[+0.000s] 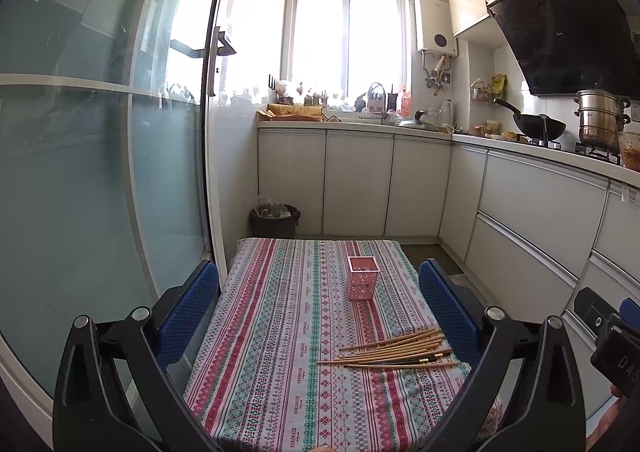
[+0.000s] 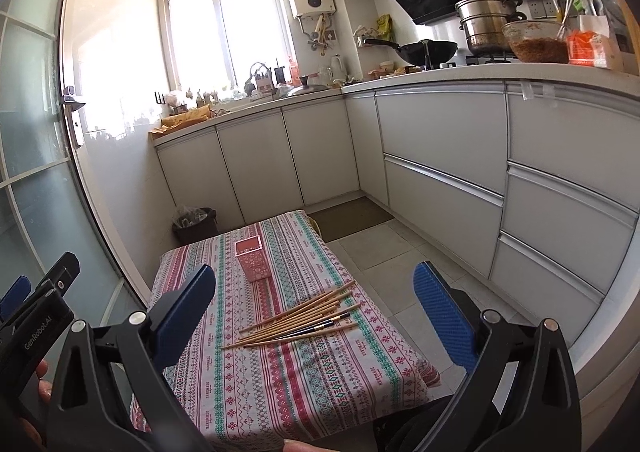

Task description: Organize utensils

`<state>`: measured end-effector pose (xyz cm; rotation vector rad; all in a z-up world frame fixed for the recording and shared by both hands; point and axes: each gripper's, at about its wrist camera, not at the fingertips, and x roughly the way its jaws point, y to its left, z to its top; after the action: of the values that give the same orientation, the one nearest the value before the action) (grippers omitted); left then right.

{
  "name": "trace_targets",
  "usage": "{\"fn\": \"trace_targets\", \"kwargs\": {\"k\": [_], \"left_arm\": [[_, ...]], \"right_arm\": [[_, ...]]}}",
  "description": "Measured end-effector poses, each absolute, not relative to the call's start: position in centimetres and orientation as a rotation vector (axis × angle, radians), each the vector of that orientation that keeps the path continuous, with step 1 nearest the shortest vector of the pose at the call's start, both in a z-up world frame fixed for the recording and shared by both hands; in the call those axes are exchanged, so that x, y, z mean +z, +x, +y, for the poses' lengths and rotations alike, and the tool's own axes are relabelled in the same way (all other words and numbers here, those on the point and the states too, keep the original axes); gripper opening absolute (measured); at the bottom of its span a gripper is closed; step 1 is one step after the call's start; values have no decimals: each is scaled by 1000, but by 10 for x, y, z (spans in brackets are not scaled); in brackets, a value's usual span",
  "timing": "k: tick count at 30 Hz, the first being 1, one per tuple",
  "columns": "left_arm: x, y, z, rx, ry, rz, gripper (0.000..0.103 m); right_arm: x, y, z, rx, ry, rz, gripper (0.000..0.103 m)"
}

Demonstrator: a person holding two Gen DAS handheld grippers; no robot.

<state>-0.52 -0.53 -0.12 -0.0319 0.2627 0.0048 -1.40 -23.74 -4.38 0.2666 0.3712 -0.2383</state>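
A pink perforated square holder (image 1: 362,278) (image 2: 252,258) stands upright near the far end of a small table covered by a striped patterned cloth (image 1: 276,332) (image 2: 312,380). Several wooden chopsticks (image 1: 394,351) (image 2: 298,318), a couple with dark ends, lie in a loose fan on the cloth's near right part. My left gripper (image 1: 318,292) hangs open above the table's near end, nothing between its blue pads. My right gripper (image 2: 316,294) is open too, high over the table's right side, with the chopsticks seen between its fingers.
A frosted glass sliding door (image 1: 100,172) borders the table's left. A dark bin (image 1: 275,221) (image 2: 196,224) stands behind the table. White cabinets (image 2: 440,172) line the back and right, with a wok (image 2: 424,50) and steamer pot (image 2: 486,26) on the counter. Tiled floor (image 2: 384,252) lies right of the table.
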Motion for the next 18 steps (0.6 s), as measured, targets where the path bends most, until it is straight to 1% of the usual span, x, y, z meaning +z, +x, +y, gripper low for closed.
{"fn": "trace_targets", "kwargs": {"k": [18], "left_arm": [[-2,-6,-9,-21,-25,267,96]], "right_arm": [[-46,-3,-238,-290,225,374,97]]}}
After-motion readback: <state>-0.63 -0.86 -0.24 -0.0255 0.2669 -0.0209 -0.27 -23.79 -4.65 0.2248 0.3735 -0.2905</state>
